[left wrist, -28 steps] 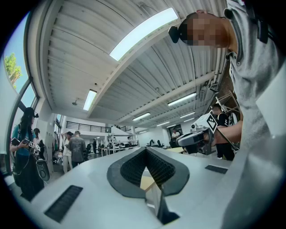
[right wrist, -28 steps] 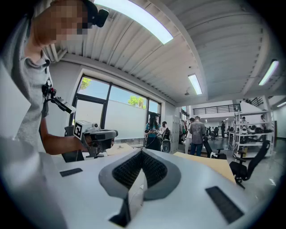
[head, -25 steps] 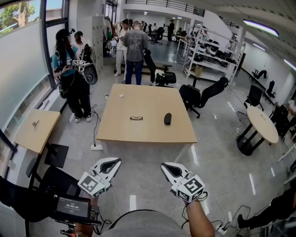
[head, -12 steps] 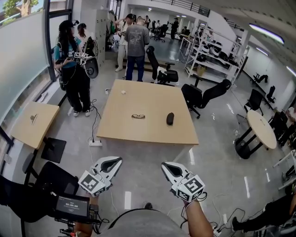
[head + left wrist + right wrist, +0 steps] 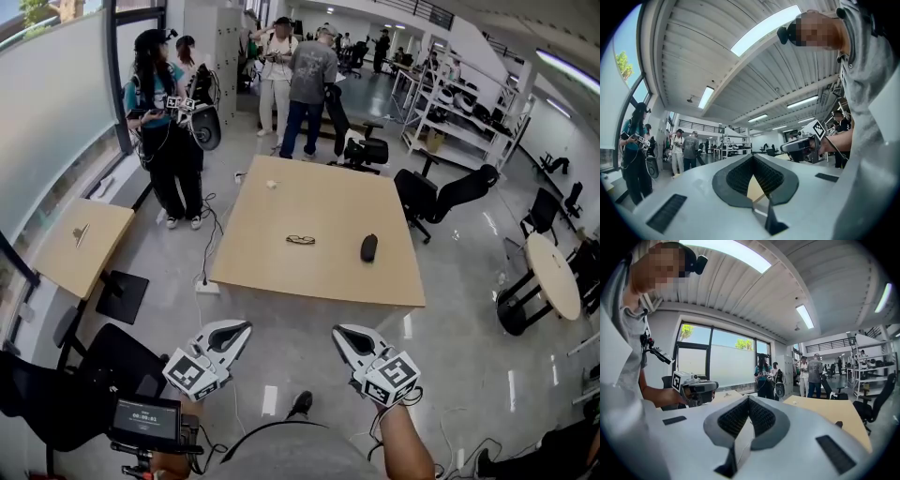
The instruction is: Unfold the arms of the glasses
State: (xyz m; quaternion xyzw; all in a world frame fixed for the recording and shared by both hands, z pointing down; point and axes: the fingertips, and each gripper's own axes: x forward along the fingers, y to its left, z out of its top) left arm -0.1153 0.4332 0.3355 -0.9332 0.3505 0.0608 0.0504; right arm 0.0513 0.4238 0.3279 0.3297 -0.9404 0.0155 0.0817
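The glasses (image 5: 301,240) lie near the middle of the tabletop (image 5: 272,267), untouched. A dark oblong thing (image 5: 368,247) rests near them, on the right tongs' side. A small white thing (image 5: 271,185) sits by the tabletop's far edge. Both tongs hang over the floor (image 5: 291,361), short of the tabletop's near edge and well apart from the glasses. The left tongs (image 5: 239,330) are pressed together with nothing between them, and so are the right tongs (image 5: 343,336). Several people (image 5: 312,84) stand beyond the tabletop's far side.

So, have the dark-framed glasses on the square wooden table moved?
No. The dark-framed glasses still lie left of the black oval case on the wooden table.
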